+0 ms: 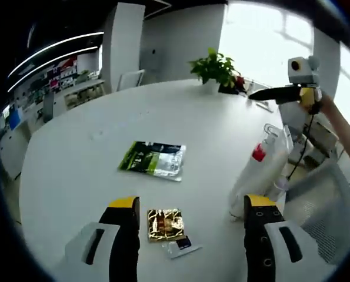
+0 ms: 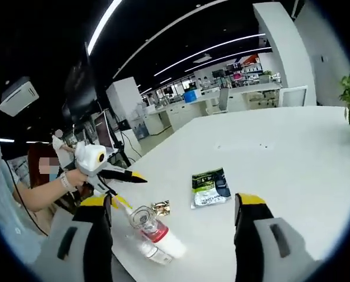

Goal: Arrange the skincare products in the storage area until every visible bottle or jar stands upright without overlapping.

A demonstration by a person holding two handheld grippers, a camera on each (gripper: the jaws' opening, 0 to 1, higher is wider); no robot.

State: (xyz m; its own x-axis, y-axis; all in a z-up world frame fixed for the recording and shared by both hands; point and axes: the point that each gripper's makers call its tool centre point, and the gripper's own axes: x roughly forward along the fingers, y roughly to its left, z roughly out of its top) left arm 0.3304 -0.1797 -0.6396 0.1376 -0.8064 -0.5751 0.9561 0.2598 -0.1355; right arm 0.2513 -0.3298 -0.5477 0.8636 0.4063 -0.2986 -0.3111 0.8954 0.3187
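The white round bench carries everything here, with office shelving and desks behind it. A potted green plant stands at its far side in the left gripper view.

Lying on its side near the bench edge is a white pump bottle with a red collar and a clear cap; in the right gripper view the same bottle lies with its clear cap toward the camera, and a smaller clear container, possibly a jar, rests just beside it, too blurred to tell for sure.

In the left gripper view the left hand-held gripper has its 2 yellow-tipped jaws spread well apart and empty, the right jaw tip next to the bottle's base. The right hand-held gripper is in the air to the right of the plant, held in a person's hand, its dark jaws seemingly drawn together to a point.

In the right gripper view the right hand-held gripper shows jaws wide apart with nothing between them, the bottle lying near its left jaw. The left hand-held gripper is at the left, gripped by a person's hand.

A green and silver sachet lies flat mid-bench. A smaller gold foil packet lies between the left jaws, a tiny white sachet touching its corner.
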